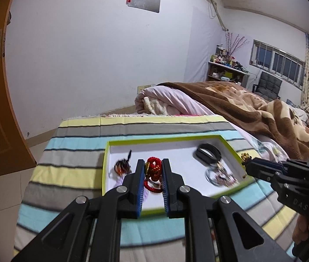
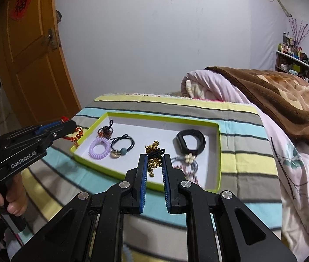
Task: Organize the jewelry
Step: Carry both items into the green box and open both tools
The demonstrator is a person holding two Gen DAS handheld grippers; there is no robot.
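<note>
The left claw (image 1: 152, 170) pinched a red braided cord charm (image 1: 153, 167) and the right claw (image 2: 155, 161) pinched a bunch of small gold bells (image 2: 153, 161), both hanging just above the white, green-rimmed tray (image 2: 218, 152) on the bed.

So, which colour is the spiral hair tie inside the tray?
Light purple; the spiral hair tie shows best in the right wrist view.
</note>
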